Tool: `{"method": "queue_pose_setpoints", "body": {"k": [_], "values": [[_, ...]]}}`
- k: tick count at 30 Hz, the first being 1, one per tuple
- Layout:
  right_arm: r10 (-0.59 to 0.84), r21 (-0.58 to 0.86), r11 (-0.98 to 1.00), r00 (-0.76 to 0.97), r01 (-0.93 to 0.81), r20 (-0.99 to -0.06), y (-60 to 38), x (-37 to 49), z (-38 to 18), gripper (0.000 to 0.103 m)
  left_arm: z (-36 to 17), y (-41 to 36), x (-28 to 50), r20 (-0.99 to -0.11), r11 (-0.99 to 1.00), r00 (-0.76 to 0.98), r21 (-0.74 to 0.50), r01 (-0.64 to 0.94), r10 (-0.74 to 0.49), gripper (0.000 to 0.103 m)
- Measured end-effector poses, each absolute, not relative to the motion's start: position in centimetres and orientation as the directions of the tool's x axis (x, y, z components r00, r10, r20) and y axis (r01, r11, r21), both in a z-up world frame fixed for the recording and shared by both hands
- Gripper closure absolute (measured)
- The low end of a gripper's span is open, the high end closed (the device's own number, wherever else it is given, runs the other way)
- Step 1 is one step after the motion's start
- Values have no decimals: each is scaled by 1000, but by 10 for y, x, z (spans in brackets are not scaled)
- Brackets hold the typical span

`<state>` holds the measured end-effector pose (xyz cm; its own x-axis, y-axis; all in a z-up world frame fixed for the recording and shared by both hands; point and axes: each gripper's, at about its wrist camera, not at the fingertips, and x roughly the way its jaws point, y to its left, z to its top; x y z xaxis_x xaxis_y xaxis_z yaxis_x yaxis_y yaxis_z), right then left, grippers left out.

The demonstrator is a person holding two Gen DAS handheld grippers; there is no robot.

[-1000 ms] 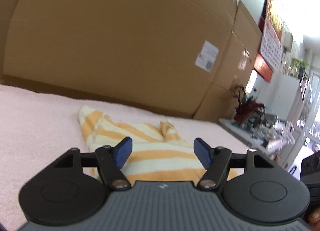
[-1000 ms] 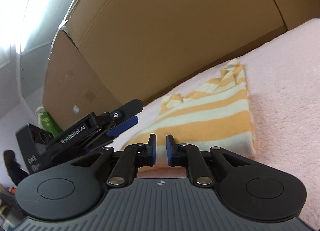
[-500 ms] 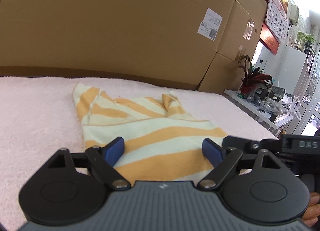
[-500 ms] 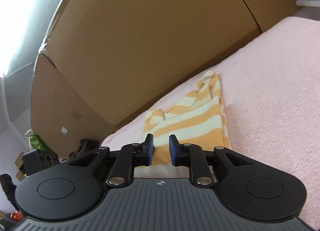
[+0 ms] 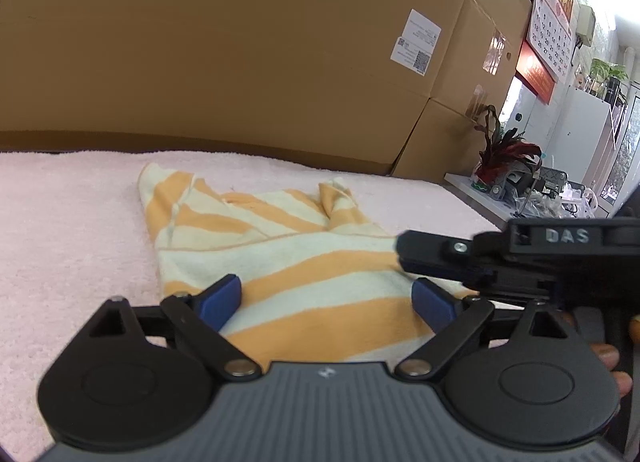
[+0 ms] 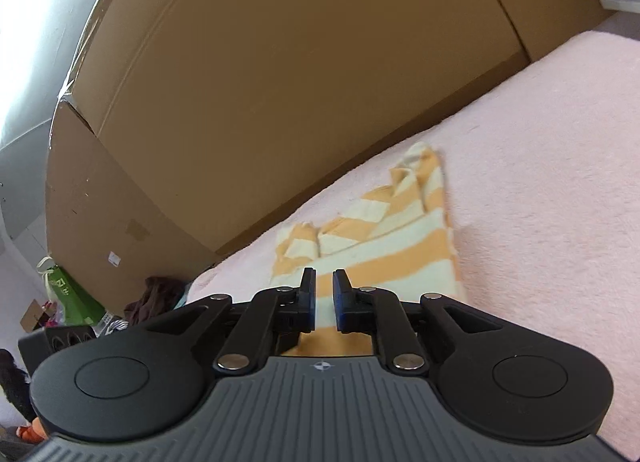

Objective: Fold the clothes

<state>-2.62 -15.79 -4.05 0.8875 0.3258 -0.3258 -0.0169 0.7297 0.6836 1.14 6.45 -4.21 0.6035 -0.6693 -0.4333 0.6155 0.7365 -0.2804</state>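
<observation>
Striped garment point(image 5: 280, 262) mid-blanket point(image 5: 72, 230) — pink margins around its edges.

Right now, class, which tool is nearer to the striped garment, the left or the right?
Too close to call. The left tool hovers open over the striped garment's near hem; the right tool, closing on nothing, reaches its other side.

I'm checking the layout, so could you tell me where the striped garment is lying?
The striped garment lies on the pink blanket, ahead of both wrist cameras, in front of the cardboard boxes.
</observation>
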Motion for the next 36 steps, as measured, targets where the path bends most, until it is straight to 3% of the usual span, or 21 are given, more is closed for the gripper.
{"method": "queue_pose_setpoints", "body": {"k": [2, 3, 5, 8, 11, 14, 16, 19, 20, 21, 23, 24, 25, 29, 36], "values": [[353, 710, 704, 863, 9, -361, -158, -2, -48, 92, -42, 66, 12, -431, 736, 603, -290, 612, -671, 10], [356, 724, 690, 859, 23, -367, -162, 5, -53, 103, -42, 67, 13, -429, 734, 601, -296, 611, -674, 10], [359, 758, 651, 870, 27, -340, -178, 4, -61, 103, -43, 69, 14, -426, 728, 595, -312, 611, -682, 10], [237, 723, 684, 907, 99, -349, -204, -14, -67, 103, -43, 72, 17, -419, 712, 579, -342, 613, -699, 7], [281, 830, 549, 915, 96, -291, -225, -33, -80, 103, -44, 74, 20, -411, 697, 565, -369, 615, -716, 5], [222, 800, 593, 937, 91, -271, -217, -50, -70, 87, -44, 75, 21, -407, 691, 560, -379, 615, -722, 4], [282, 804, 594, 930, 22, -234, -209, -48, -66, 86, -44, 75, 22, -404, 687, 557, -386, 615, -726, 4], [338, 793, 608, 915, -35, -219, -198, -42, -65, 64, -45, 77, 23, -399, 681, 553, -402, 612, -732, 4], [334, 782, 622, 913, -26, -235, -196, -39, -68, 64, -45, 78, 23, -398, 680, 552, -406, 611, -733, 4], [334, 811, 584, 915, -12, -228, -201, -38, -73, 74, -45, 79, 24, -397, 679, 551, -410, 609, -734, 4], [333, 863, 505, 919, 18, -213, -212, -38, -85, 79, -45, 80, 25, -394, 677, 551, -420, 604, -736, 4], [319, 883, 469, 924, 40, -211, -216, -39, -90, 94, -45, 80, 25, -393, 677, 551, -425, 602, -736, 4], [290, 884, 463, 932, 64, -219, -216, -42, -91, 96, -45, 81, 26, -391, 675, 550, -430, 600, -738, 4], [213, 822, 556, 937, 118, -278, -199, -44, -82, 96, -46, 84, 27, -384, 667, 546, -449, 595, -745, 4], [213, 827, 550, 938, 116, -273, -203, -43, -83, 97, -48, 99, 29, -323, 631, 554, -533, 564, -768, 4]]}}
